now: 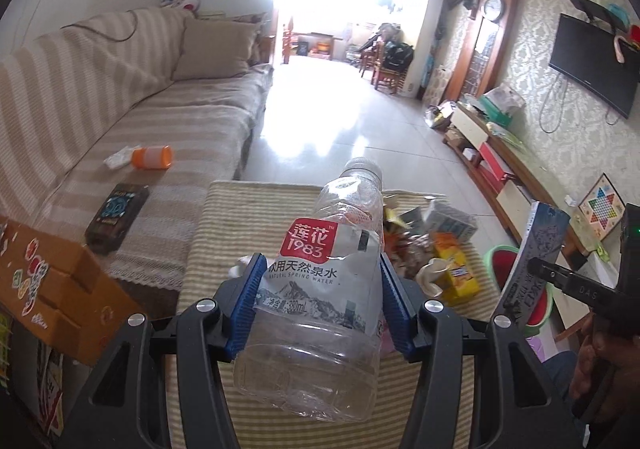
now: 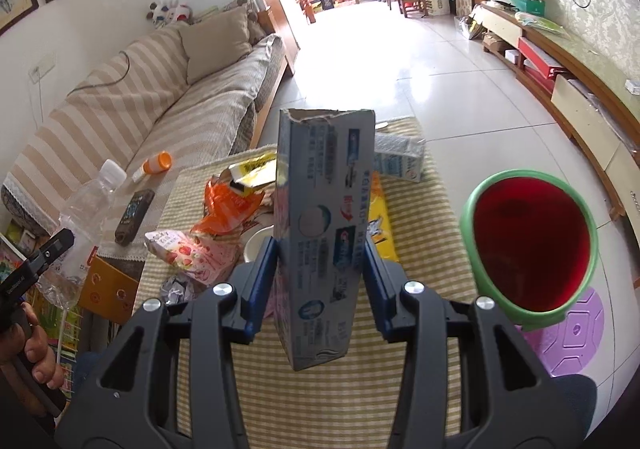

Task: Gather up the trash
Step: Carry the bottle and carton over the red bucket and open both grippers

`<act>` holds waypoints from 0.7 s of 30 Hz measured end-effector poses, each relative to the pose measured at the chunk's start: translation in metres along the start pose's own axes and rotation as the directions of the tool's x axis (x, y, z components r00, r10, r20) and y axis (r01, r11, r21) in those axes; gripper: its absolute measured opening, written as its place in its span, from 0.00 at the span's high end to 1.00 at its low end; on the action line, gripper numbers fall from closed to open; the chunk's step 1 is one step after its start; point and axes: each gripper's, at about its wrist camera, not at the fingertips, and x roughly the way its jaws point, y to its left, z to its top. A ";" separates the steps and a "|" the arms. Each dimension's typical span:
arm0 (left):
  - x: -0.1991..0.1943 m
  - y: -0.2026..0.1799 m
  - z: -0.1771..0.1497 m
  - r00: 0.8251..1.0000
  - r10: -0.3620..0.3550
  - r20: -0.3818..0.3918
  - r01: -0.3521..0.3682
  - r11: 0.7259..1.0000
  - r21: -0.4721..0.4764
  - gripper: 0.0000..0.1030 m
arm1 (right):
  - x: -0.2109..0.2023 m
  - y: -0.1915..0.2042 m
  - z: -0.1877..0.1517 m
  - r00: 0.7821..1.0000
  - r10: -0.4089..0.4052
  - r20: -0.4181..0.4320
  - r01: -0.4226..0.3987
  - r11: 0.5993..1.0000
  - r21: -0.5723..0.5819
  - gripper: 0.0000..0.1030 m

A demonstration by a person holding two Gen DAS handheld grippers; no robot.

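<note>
My left gripper (image 1: pixel 320 281) is shut on an empty clear water bottle (image 1: pixel 332 265) with a red and white label, held above the striped tablecloth. My right gripper (image 2: pixel 320 265) is shut on a blue-grey toothpaste carton (image 2: pixel 324 217), held upright with its torn end up. The carton (image 1: pixel 536 269) also shows at the right of the left wrist view, and the bottle (image 2: pixel 86 221) at the left of the right wrist view. A green-rimmed bin with a red inside (image 2: pixel 528 241) stands on the floor to the right of the table.
On the tablecloth (image 2: pixel 420 249) lie an orange wrapper (image 2: pixel 224 205), a pink snack bag (image 2: pixel 192 253), a yellow packet (image 2: pixel 380 221), a small milk carton (image 2: pixel 400 161) and a white bowl (image 2: pixel 256 241). The sofa (image 1: pixel 140 121) holds an orange-lidded jar (image 1: pixel 154 157) and a dark box (image 1: pixel 118 215). A cardboard box (image 1: pixel 60 289) stands at left.
</note>
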 end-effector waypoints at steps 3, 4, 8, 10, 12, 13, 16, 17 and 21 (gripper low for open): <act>0.002 -0.028 0.007 0.999 -0.036 0.010 0.036 0.999 0.028 0.49 | -0.011 -0.015 0.003 1.000 -0.008 0.023 0.007 1.000 0.022 0.60; 0.004 -0.040 0.010 0.999 -0.053 0.011 0.052 0.998 0.038 0.49 | -0.015 -0.021 0.004 1.000 -0.011 0.029 0.010 1.000 0.029 0.60; 0.014 -0.086 0.020 0.993 -0.116 0.013 0.114 0.990 0.087 0.49 | -0.030 -0.053 0.011 0.998 -0.035 0.059 0.031 0.997 0.067 0.60; 0.022 -0.114 0.025 0.987 -0.159 0.008 0.157 0.981 0.110 0.49 | -0.037 -0.072 0.016 0.996 -0.053 0.075 0.047 0.995 0.086 0.60; 0.029 -0.140 0.029 0.981 -0.196 0.001 0.194 0.972 0.132 0.49 | -0.044 -0.093 0.021 0.993 -0.075 0.089 0.065 0.992 0.111 0.60; 0.036 -0.157 0.032 0.974 -0.228 -0.006 0.227 0.964 0.140 0.49 | -0.047 -0.103 0.023 0.992 -0.086 0.094 0.074 0.990 0.121 0.60; 0.051 -0.198 0.034 0.960 -0.280 -0.026 0.281 0.946 0.164 0.49 | -0.056 -0.134 0.029 0.987 -0.122 0.105 0.106 0.983 0.149 0.60; 0.057 -0.211 0.035 0.954 -0.298 -0.034 0.299 0.939 0.169 0.49 | -0.058 -0.143 0.031 0.985 -0.133 0.107 0.116 0.981 0.156 0.60; 0.084 -0.260 0.032 0.929 -0.361 -0.078 0.369 0.912 0.181 0.49 | -0.060 -0.181 0.036 0.980 -0.169 0.101 0.149 0.973 0.177 0.60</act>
